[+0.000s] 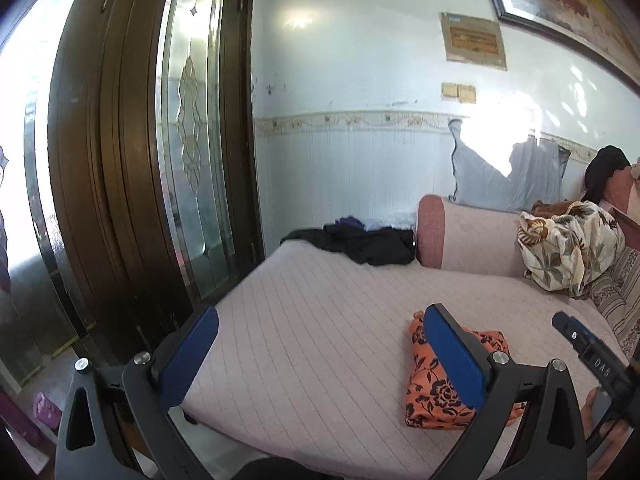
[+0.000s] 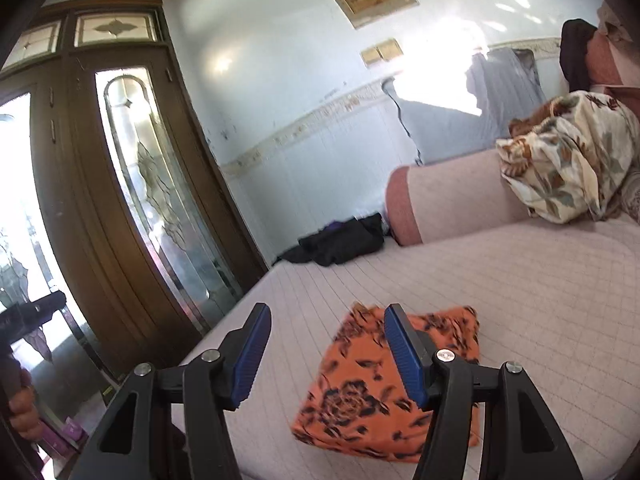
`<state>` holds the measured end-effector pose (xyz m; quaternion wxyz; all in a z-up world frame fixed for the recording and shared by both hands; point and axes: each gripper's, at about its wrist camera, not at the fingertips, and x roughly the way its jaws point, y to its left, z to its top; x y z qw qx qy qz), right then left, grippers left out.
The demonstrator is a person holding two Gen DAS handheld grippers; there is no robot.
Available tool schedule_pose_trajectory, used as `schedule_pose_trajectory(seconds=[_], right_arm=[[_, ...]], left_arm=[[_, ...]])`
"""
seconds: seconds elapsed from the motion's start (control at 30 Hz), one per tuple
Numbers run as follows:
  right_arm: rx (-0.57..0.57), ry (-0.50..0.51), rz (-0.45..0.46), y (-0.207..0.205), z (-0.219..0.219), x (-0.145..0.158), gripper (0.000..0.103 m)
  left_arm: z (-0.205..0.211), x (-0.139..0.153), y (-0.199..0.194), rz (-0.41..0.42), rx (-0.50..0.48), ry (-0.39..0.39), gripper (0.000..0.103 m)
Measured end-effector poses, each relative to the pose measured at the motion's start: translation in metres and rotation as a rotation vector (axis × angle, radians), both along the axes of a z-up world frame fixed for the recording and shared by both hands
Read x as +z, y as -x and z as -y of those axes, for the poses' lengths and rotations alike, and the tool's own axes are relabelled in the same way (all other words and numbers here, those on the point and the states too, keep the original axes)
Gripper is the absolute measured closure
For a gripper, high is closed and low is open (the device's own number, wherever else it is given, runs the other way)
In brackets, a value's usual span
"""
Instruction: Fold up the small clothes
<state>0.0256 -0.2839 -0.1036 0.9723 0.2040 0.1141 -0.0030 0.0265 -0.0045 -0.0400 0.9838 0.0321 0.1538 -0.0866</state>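
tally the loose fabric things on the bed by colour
orange floral folded cloth: 1
black clothes pile: 1
cream leaf-print bundle: 1
total: 3

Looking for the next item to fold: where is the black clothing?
The black clothing lies at the bed's far edge, between the wooden door and the pink bolster.
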Motion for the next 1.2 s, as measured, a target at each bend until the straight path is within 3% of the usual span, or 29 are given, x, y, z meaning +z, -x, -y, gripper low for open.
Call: schedule_pose_trajectory(seconds=[0.17,0.37,0.63,0.87,1.07,1.2], right_arm=[[0.023,-0.001,0.068,0.003,-0.02,0.031,0.038],[0.04,0.077,0.088,0.011,-0.047,0.049,0.038],[-0.027,0.154,0.153,0.035,-0.06,0.078,0.034],[-0.076,0.231,0.254,0.07,-0.082,0.107,0.024],[-0.116,0.237,0.223,0.079,-0.086,0.115,0.023],[-0.134,0.228,0.162,0.075,-0.079,0.11,0.023]], left_arm=[[-0.005,0.007,0.015,0.08,-0.001,-0.029,0.001],[-0.014,0.004,0.002,0.035,0.009,-0.019,0.001],[-0.039,0.023,0.014,0.094,0.09,0.037,0.001],[-0.052,0.032,0.026,0.115,0.078,0.099,0.001],[-0.05,0.024,0.011,0.091,0.094,0.033,0.001],[-0.05,0.012,-0.005,0.03,0.118,0.019,0.001]])
